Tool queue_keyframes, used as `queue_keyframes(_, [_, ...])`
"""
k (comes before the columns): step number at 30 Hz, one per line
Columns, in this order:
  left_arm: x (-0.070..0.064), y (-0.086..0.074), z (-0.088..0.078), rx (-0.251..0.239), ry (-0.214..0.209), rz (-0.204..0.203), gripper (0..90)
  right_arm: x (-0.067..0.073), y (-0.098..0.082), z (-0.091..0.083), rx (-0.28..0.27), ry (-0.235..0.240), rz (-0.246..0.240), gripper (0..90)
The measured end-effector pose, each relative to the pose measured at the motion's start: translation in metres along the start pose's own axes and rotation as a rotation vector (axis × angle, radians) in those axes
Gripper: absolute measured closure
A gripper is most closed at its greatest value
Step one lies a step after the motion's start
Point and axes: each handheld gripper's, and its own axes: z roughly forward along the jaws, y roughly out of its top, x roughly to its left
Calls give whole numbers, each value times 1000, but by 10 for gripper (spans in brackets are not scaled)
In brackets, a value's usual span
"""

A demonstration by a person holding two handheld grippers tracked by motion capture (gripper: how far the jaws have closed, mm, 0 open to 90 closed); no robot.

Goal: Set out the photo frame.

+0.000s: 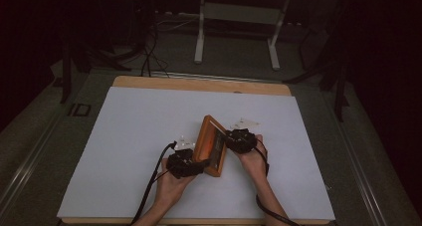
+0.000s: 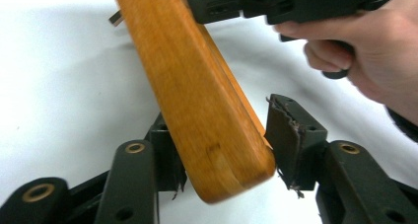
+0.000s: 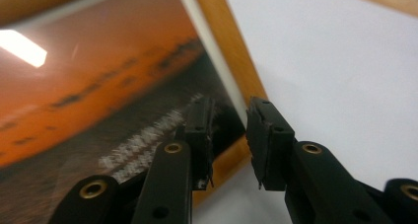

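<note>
On the white table sheet [image 1: 149,136], which covers most of the wooden table [image 1: 199,82], a wooden picture frame [image 1: 211,145] stands tilted up on edge near the front middle, its long axis running from the near edge away toward the far side, between the two hands. The left gripper [image 1: 191,162] holds the frame's near corner: in the left gripper view that corner [image 2: 217,150] sits between the jaws, which appear to be pinching it, though contact on the right-hand pad is hard to confirm. The right gripper [image 1: 233,138] stands at the glass side, jaws spread and astride the frame's rim [image 3: 231,61], not pressing. Both hands are equally near; the frame lies directly ahead of each.
</note>
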Motion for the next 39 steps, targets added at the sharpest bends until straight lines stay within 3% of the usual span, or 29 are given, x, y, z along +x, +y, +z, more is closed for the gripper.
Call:
queue_keyframes(6, [-13,3,5,-17,-1,22,617,3,5,-35,-75,-7,-15,685])
queue_keyframes(11, [-28,7,10,-28,15,77,662,4,7,-65,-137,-12,-14,675])
queue_keyframes(17, [-43,8,12,-17,32,185,688,-4,10,-95,-178,-50,-24,706])
queue_keyframes(21, [-54,4,14,-26,57,285,692,-9,9,-98,-176,-56,-13,748])
queue_keyframes(23, [-58,2,14,-30,69,307,691,-9,7,-97,-170,-58,-11,787])
queue_keyframes(28, [-55,0,15,-45,39,273,678,-7,2,-97,-197,-55,-8,848])
queue_keyframes(30, [-50,-2,17,-32,21,240,629,-7,2,-97,-191,-61,-12,855])
queue_keyframes(34, [-45,-9,24,-4,19,215,572,-7,1,-96,-192,-65,-11,853])
queue_keyframes(39, [-41,-15,34,14,11,232,588,-8,1,-96,-196,-60,-4,848])
